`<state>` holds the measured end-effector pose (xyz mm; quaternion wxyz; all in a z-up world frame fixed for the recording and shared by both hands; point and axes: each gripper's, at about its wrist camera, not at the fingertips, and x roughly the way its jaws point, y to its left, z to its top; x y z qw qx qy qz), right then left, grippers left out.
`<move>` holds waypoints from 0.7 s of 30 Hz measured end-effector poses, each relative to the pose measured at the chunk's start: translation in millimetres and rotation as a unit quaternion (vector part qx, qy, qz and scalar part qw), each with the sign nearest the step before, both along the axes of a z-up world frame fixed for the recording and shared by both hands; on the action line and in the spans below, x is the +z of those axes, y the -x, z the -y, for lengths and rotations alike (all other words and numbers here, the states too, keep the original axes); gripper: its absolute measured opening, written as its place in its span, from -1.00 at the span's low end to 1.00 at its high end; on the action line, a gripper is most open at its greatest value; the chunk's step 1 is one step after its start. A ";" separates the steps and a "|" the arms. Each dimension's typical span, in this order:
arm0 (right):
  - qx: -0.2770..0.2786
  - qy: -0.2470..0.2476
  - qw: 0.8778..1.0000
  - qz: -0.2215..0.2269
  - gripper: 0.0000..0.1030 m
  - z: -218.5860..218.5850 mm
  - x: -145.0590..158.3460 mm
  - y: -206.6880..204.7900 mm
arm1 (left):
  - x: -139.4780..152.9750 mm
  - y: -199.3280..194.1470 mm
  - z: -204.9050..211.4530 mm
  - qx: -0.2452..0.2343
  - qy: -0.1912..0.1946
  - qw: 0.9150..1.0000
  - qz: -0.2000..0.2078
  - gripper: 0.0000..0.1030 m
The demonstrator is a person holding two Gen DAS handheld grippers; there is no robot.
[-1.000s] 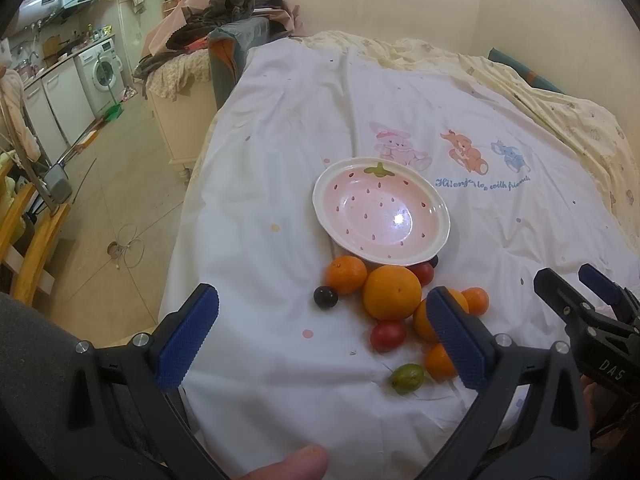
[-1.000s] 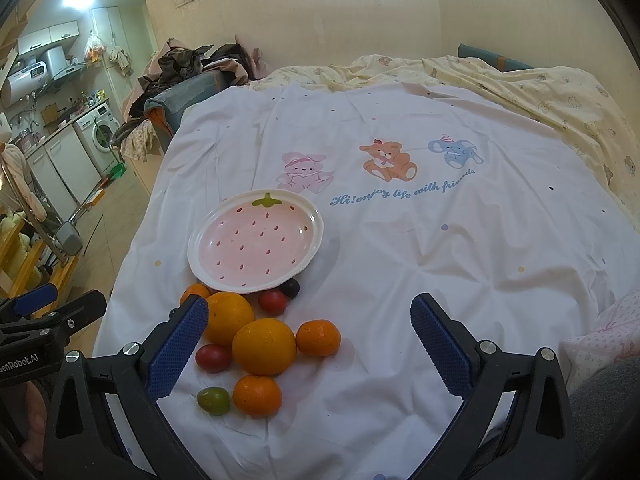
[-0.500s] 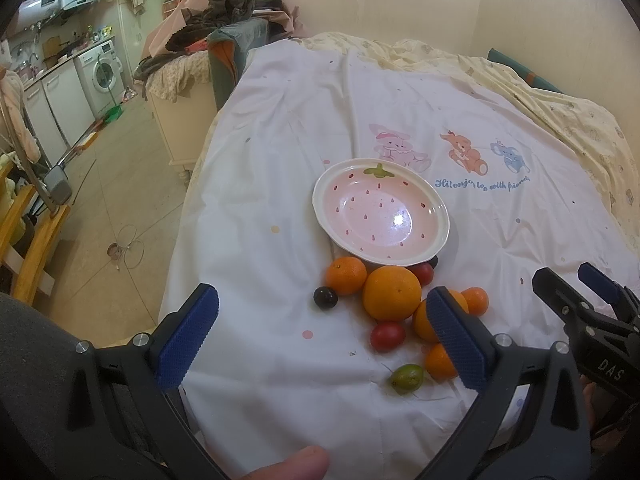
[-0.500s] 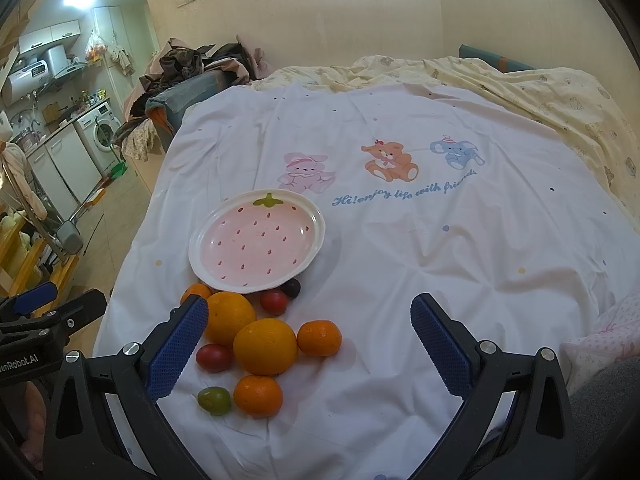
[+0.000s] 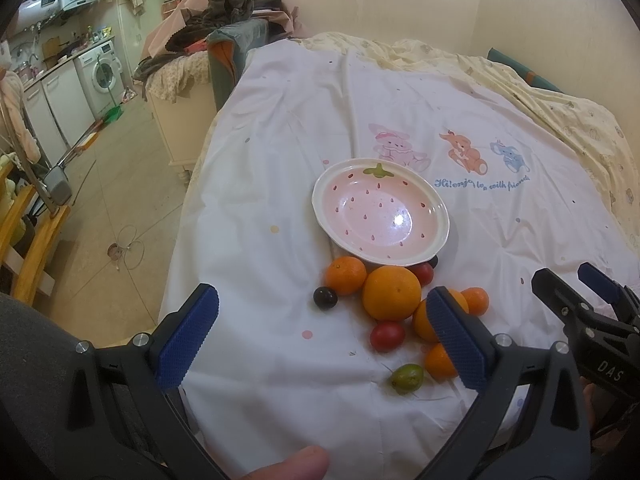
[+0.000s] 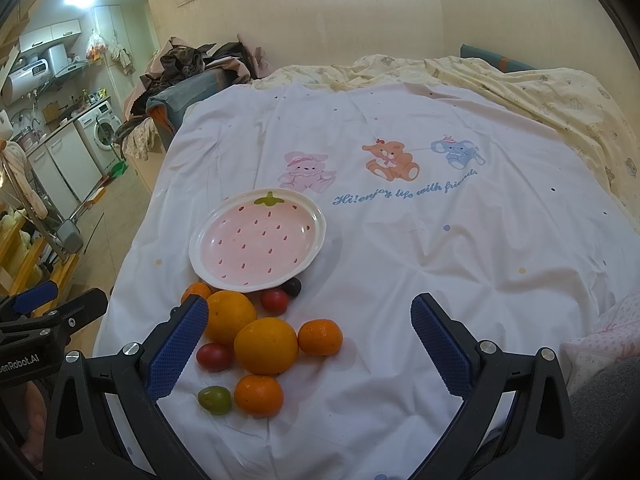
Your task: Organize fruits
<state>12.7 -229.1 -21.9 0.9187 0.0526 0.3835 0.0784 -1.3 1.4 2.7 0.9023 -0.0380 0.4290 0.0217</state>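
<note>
A pink strawberry-pattern plate [image 5: 328,184] [image 6: 316,216] lies empty on a white bedsheet. Just in front of it lies a cluster of fruit: a big orange [image 5: 391,293] [image 6: 266,345], several smaller oranges [image 5: 345,275] [image 6: 320,337], red tomatoes [image 5: 387,335] [image 6: 214,356], a dark grape [image 5: 325,297] [image 6: 291,286] and a green fruit [image 5: 407,377] [image 6: 215,399]. My left gripper [image 5: 320,336] is open and empty, hovering in front of the fruit. My right gripper [image 6: 310,350] is open and empty, above the fruit's right side. Each gripper shows at the edge of the other's view.
The sheet [image 6: 400,240] has cartoon animals and blue writing behind the plate. A yellowish blanket [image 6: 540,92] lies at the far right. The bed's left edge drops to a tiled floor [image 5: 112,200]. A pile of clothes [image 5: 216,12] sits beyond the bed's far left corner.
Both views have shifted very slightly; the fruit and plate have not moved and both grippers stay open.
</note>
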 end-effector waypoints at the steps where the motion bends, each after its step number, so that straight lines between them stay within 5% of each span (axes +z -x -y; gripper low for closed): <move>1: 0.000 0.000 1.000 0.000 0.99 -0.1 0.1 -0.1 | -0.7 0.2 0.3 0.001 0.000 1.000 0.001 0.99; 15: 0.000 0.000 1.000 -0.005 1.00 -0.6 -2.0 -1.2 | -0.1 -2.0 -0.6 0.003 -0.003 1.000 -0.003 0.99; 21: -0.011 -0.020 0.999 -0.045 1.00 10.2 -11.2 -8.5 | -4.2 -6.4 -7.5 0.016 0.002 1.000 -0.015 0.99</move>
